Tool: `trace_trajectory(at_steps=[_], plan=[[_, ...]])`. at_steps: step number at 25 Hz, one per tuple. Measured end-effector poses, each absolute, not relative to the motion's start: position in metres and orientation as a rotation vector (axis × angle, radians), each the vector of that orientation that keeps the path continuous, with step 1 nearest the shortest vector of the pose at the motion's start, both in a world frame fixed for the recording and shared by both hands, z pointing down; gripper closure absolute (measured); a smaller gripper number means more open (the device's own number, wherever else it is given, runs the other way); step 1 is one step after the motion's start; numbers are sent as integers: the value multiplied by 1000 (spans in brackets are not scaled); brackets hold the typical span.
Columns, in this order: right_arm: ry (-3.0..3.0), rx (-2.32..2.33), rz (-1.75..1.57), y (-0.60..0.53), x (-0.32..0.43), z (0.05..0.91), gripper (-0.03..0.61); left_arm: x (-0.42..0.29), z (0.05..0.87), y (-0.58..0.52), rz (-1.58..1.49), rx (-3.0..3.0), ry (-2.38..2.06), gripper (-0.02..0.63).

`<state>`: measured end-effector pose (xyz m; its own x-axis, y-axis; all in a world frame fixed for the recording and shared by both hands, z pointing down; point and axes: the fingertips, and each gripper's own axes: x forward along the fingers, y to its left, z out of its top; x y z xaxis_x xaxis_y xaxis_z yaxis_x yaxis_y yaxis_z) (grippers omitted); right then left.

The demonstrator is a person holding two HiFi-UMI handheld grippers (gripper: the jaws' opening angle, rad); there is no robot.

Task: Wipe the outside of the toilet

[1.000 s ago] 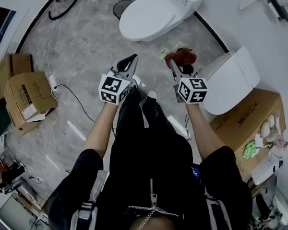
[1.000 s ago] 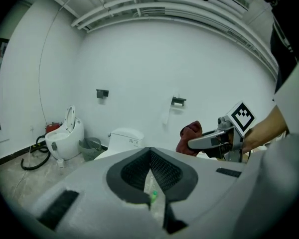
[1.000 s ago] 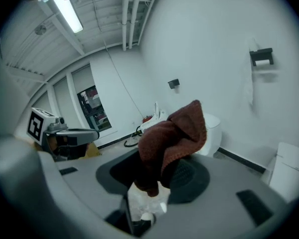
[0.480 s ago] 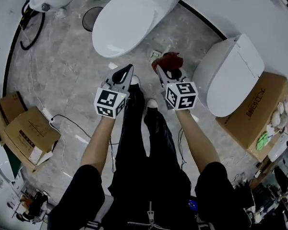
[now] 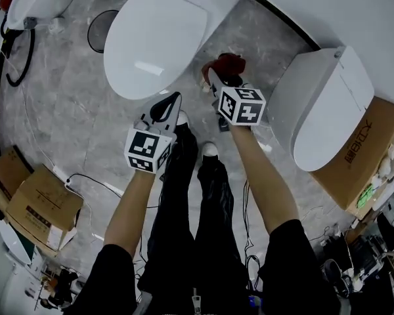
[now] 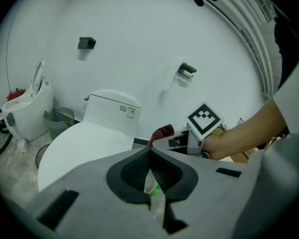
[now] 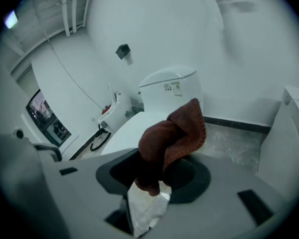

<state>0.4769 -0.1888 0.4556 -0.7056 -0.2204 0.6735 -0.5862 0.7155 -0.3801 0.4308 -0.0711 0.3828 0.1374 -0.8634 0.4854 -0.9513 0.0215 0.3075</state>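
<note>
Grey marble floor [image 5: 72, 110]; white wall [image 6: 139, 44]; cardboard boxes [image 5: 43, 199] left.

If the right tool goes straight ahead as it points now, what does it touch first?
Most likely the toilet: the right tool, shut on the red cloth, points at its closed lid. Nothing else shows between, though depth is unclear.

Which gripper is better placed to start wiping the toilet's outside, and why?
Probably the right gripper: its fingers are shut on the red cloth, close to the side of the toilet. The left gripper has its fingers shut on nothing.
</note>
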Motion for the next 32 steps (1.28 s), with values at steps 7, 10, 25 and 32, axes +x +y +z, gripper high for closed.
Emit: trace_trajectory(at_steps=[7,10,25,32], plan=[[-2182,715,880,-246,451,556,428,427,434,-85,189,1859,-1658,615],[-2142,786,933,-271,449,582,428,429,446,-88,190,1874,-1619,615],[-2119,883,1168,-325,441,678,436,426,505,-100,205,1850,-1649,615],[-2132,819,1329,-317,428,691,442,409,510,-88,185,1777,-1758,615]])
